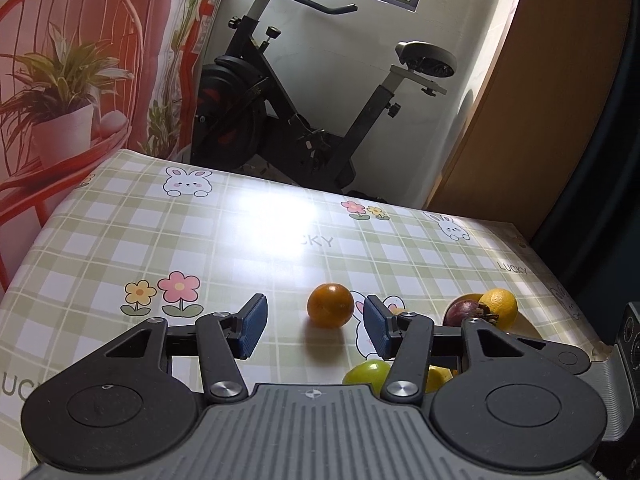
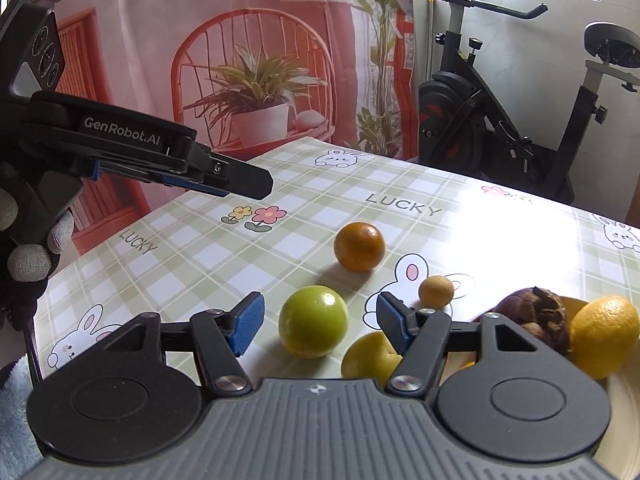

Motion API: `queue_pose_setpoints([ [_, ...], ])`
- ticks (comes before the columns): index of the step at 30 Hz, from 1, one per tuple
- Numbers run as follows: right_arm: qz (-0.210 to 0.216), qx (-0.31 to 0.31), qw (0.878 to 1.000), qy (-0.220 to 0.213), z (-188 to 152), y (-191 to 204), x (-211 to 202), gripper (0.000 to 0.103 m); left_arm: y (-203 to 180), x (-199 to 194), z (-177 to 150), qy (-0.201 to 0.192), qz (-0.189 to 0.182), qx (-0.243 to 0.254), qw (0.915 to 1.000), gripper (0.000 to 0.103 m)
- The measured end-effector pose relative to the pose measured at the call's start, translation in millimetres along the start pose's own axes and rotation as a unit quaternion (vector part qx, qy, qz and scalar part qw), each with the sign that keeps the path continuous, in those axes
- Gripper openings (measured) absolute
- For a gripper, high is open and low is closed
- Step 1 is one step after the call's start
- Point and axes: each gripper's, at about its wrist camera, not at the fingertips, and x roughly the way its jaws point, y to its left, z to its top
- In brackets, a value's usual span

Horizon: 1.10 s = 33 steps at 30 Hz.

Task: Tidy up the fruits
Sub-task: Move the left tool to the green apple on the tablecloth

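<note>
Both grippers, left gripper and right gripper, gape wide, empty. Glossy round orange sits mid-frame on checked tablecloth; only right view shows smooth green fruit.

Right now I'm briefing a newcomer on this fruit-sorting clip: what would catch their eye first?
Probably the orange, alone mid-table on the checked bunny tablecloth, and the green fruit between the open right gripper fingers. At the right edge, a yellow plate already holds a lemon and a dark purple fruit.
</note>
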Motion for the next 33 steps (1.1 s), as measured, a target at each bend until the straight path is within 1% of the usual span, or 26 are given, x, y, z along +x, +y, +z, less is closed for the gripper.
queue_pose_setpoints([
  [2, -0.002, -0.01, 1.0, 0.011, 3, 5, 9, 0.064, 6, 2, -3, 0.005, -0.001, -0.008, 1.0, 0.056],
  [6, -0.027, -0.026, 0.999, 0.034, 5, 13, 24, 0.062, 14, 5, -6, 0.013, -0.009, -0.018, 0.9997, 0.056],
  [10, -0.027, -0.041, 0.998, 0.044, 3, 22, 29, 0.061, 15, 8, -8, 0.022, -0.025, -0.015, 0.9993, 0.056],
  [12, -0.029, -0.054, 0.997, 0.041, 2, 27, 28, 0.061, 13, 11, -10, 0.031, -0.034, -0.012, 0.9989, 0.056],
  [15, -0.022, -0.063, 0.997, 0.037, 3, 32, 26, 0.061, 7, 18, -16, 0.055, -0.055, 0.007, 0.9969, 0.056],
  [19, -0.016, -0.077, 0.996, 0.033, 2, 39, 24, 0.061, 0, 27, -24, 0.078, -0.066, 0.028, 0.9944, 0.056],
  [21, -0.013, -0.084, 0.996, 0.032, 2, 42, 23, 0.061, 3, 31, -29, 0.087, -0.075, 0.024, 0.9931, 0.056],
  [23, -0.01, -0.088, 0.996, 0.03, 2, 44, 23, 0.061, 9, 37, -34, 0.097, -0.073, 0.011, 0.9925, 0.056],
  [24, -0.009, -0.09, 0.995, 0.03, 2, 44, 23, 0.061, 11, 39, -36, 0.099, -0.072, 0.008, 0.9924, 0.057],
  [26, -0.01, -0.091, 0.995, 0.03, 2, 45, 24, 0.06, 16, 40, -37, 0.098, -0.08, -0.001, 0.992, 0.058],
  [29, -0.017, -0.087, 0.996, 0.032, 2, 41, 26, 0.06, 20, 40, -36, 0.092, -0.075, -0.007, 0.9929, 0.058],
  [33, -0.024, -0.062, 0.997, 0.041, 1, 32, 31, 0.06, 31, 41, -36, 0.087, -0.074, -0.022, 0.9932, 0.059],
])
